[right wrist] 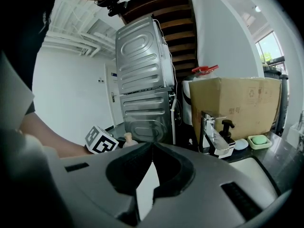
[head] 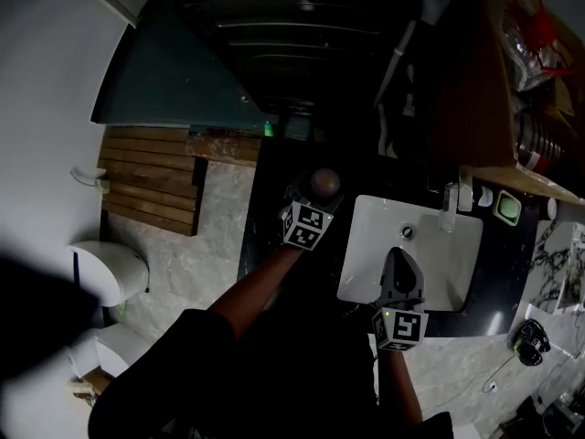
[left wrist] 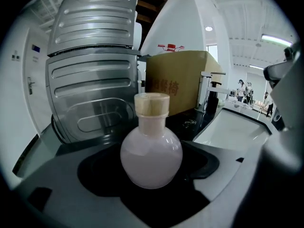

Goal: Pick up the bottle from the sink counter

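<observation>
The bottle (left wrist: pixel 151 148) is a round, pale pink flask with a light wooden cap. It stands upright on the black sink counter (left wrist: pixel 190 127). My left gripper (left wrist: pixel 152 167) is spread wide around it, with a dark gap on each side of the glass and no pad pressing on it. In the head view the bottle (head: pixel 324 183) shows just beyond the left gripper (head: pixel 313 198), left of the white basin (head: pixel 366 263). My right gripper (head: pixel 399 265) hangs over the basin's near part. Its jaws (right wrist: pixel 152 146) meet at the tips with nothing between them.
A chrome tap (head: pixel 450 207) and a green soap dish (head: pixel 508 208) stand at the basin's far rim. A cardboard box (right wrist: pixel 232 103) and a ribbed metal appliance (left wrist: pixel 90 80) rise behind the counter. A white toilet (head: pixel 110 273) stands on the floor to the left.
</observation>
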